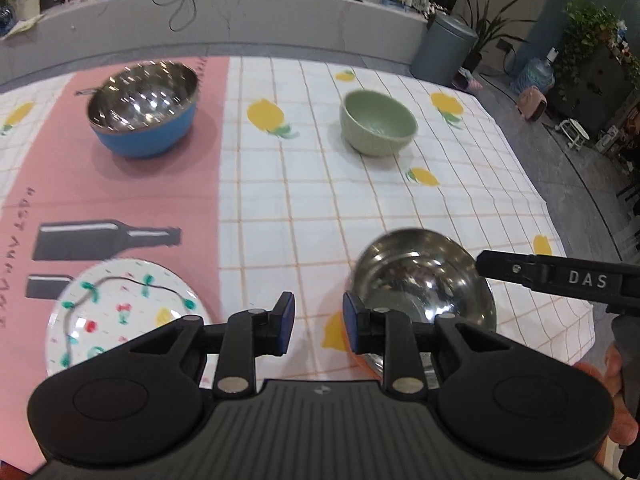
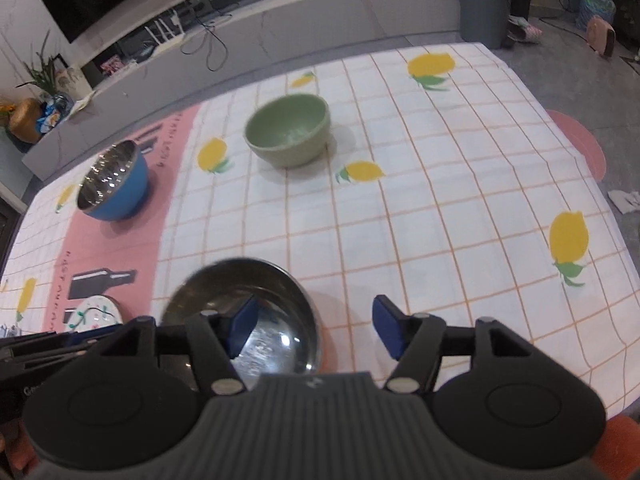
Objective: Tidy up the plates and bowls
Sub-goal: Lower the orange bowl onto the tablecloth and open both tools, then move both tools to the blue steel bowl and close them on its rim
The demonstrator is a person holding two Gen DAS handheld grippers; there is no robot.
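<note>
Your left gripper (image 1: 319, 326) hangs above the lemon-print checked tablecloth (image 1: 360, 200) with its blue pads a little apart and nothing between them. Your right gripper (image 2: 314, 330) has its jaws spread wide, also empty; one pad hangs over the inside of the plain stainless-steel bowl (image 2: 240, 320) and the other stands outside its rim, so the jaws straddle the wall without touching it, as far as the wrist views show.

That steel bowl sits upright on the cloth at the near edge, between your two hands, just right of the left gripper and low-left of the right one. It looks released and resting there.

The remaining pieces lie ahead of you. The pale green ceramic bowl (image 2: 288, 136) stands well beyond the steel bowl, straight ahead of the right gripper and right of centre for the left. The blue bowl with the steel lining (image 1: 144, 116) sits far left on the pink strip, ahead of your left hand. The white plate with the painted garland (image 1: 124, 312) lies flat, just left of the left gripper.

So judge it this way: right hand is nearer the green bowl, left hand nearer the plate and blue bowl. Bowls are round, so no axis matters; come down over a rim.
</note>
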